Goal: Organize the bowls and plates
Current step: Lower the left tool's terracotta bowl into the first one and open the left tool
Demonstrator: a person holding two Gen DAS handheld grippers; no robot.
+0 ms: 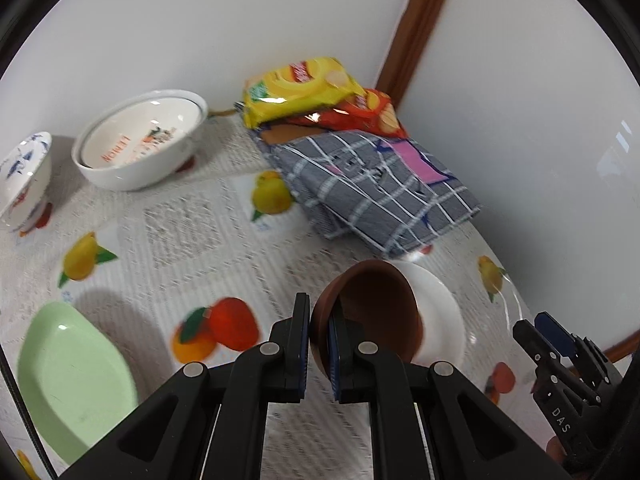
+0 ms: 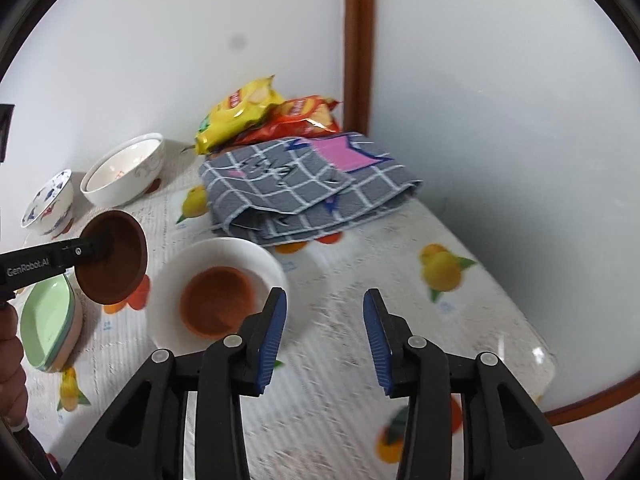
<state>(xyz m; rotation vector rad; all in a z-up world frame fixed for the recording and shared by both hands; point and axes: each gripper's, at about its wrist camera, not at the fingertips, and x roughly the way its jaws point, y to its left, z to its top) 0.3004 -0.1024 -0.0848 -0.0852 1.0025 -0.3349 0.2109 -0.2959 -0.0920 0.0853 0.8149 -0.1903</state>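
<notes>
The left gripper (image 1: 318,344) is clamped on the rim of a brown bowl (image 1: 376,308), held tilted above the table (image 1: 180,220); in its own view the bowl hides most of the white plate (image 1: 436,304) behind it. The right view shows what that hides: a second, orange-brown bowl (image 2: 218,302) sitting in the white plate (image 2: 244,250), and the held bowl (image 2: 114,258) up in the air, left of the plate and apart from it.

The right gripper (image 2: 325,330) has its jaws apart with nothing between them, over bare cloth just right of the plate. In the left view only its tip (image 1: 548,336) shows at the lower right edge.

The green dishes (image 2: 48,320) read as a stack in the right view; the left view shows only the top one (image 1: 72,372), cut by the frame. A big white bowl (image 1: 140,140) and a blue-patterned bowl (image 1: 24,180) stand by the wall. A folded grey towel (image 1: 372,188) lies in the corner under two snack bags (image 1: 304,88). A hand (image 2: 10,364) is partly cut off at the left edge. Both views are blurred.
</notes>
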